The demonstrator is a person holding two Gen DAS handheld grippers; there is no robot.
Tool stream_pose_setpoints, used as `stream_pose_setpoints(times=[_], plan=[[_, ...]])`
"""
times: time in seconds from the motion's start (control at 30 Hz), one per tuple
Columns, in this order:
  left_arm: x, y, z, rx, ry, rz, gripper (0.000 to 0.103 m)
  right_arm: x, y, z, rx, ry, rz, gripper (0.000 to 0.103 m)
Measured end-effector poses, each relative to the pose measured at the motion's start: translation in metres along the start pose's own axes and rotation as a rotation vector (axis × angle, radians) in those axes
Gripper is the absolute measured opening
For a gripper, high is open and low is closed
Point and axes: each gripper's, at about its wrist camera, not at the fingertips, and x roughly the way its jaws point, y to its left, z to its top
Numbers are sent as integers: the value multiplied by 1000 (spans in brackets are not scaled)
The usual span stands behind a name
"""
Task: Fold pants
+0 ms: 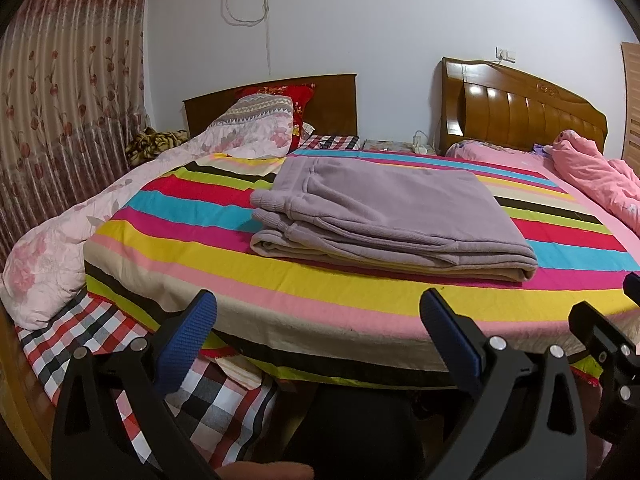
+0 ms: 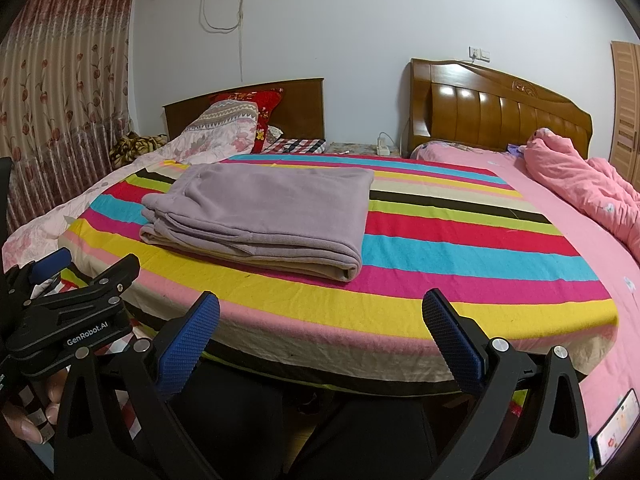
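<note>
**Both jaws spread, clear of the folded pants**

Spread wide and gripping nothing: left gripper (image 1: 318, 312), blue-padded fingers (image 1: 188, 344) held off the near edge of the bed. Likewise released and empty: right gripper (image 2: 320, 312), just beside the left one, level with the same edge. Partly seen at the left of the right wrist view: left gripper's black body, with a hand (image 2: 36, 412) beneath it.

Ahead of both, well apart from either: lilac pants (image 1: 384, 212), folded into a thick flat rectangle, fold toward the near right, waistband and cuffs stacked at the left. Lying on a striped sheet (image 1: 280, 280) of pink, yellow, cyan, red, black and lime, spread flat over the bed.

Left of the sheet: a pale floral quilt (image 1: 60, 248) heaped along the edge, checked fabric (image 1: 120, 340) below it. Right of the sheet: a pink sheet and a rumpled pink quilt (image 2: 580, 192). At the near right edge: a phone (image 2: 616, 432), screen lit.

Behind: two wooden headboards, dark plain one (image 1: 328, 104) and carved glossy one (image 1: 520, 112), against a white wall. Far left: floral curtains (image 1: 68, 100). Top left: an air conditioner, partly seen.
</note>
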Motion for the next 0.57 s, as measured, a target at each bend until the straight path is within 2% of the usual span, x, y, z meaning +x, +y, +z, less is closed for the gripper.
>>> stream_pose_setpoints(times=[0.27,0.57], plan=[[-7,-4,0,-1,-38,1,101,0,0,0,1,0,1,98],[-5,-6,-1,-3,-24,-27,101,0,0,0,1,0,1,98]])
